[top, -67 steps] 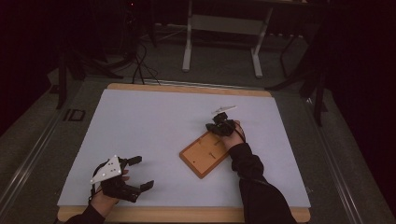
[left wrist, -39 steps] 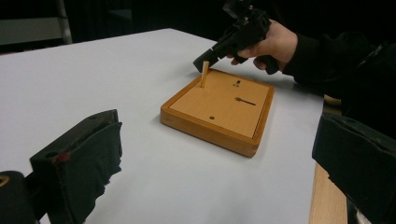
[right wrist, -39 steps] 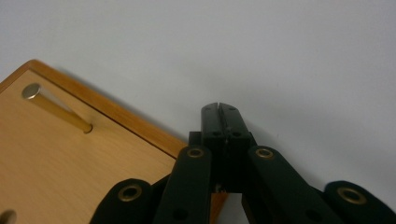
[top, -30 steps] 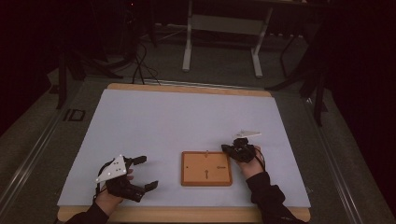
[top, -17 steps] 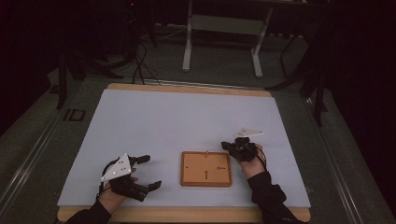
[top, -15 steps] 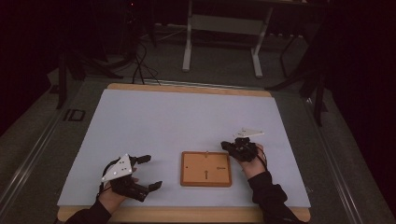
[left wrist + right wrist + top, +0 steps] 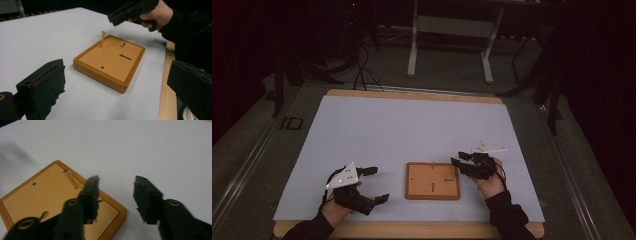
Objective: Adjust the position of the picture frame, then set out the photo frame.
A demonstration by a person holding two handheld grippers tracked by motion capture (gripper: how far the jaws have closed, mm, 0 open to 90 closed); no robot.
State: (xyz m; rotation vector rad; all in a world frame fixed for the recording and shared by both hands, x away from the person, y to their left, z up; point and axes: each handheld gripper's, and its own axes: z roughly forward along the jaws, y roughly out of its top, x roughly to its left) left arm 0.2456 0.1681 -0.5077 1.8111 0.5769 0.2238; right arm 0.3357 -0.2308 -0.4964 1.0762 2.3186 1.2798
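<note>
A dim room surrounds my table [image 7: 362,125], its pale mat running to the wooden near edge. The wooden board [image 7: 432,180] lies flat close to that near edge, about midway along it, with a thin peg [image 7: 102,39] standing upright near one corner. My right gripper [image 7: 460,165] hovers just past the board's right edge, its jaws having just been opening, now parted about halfway with nothing between them. My left gripper [image 7: 374,184] sits near the near-left corner, jaws spread wide and empty, aimed at the board.
</note>
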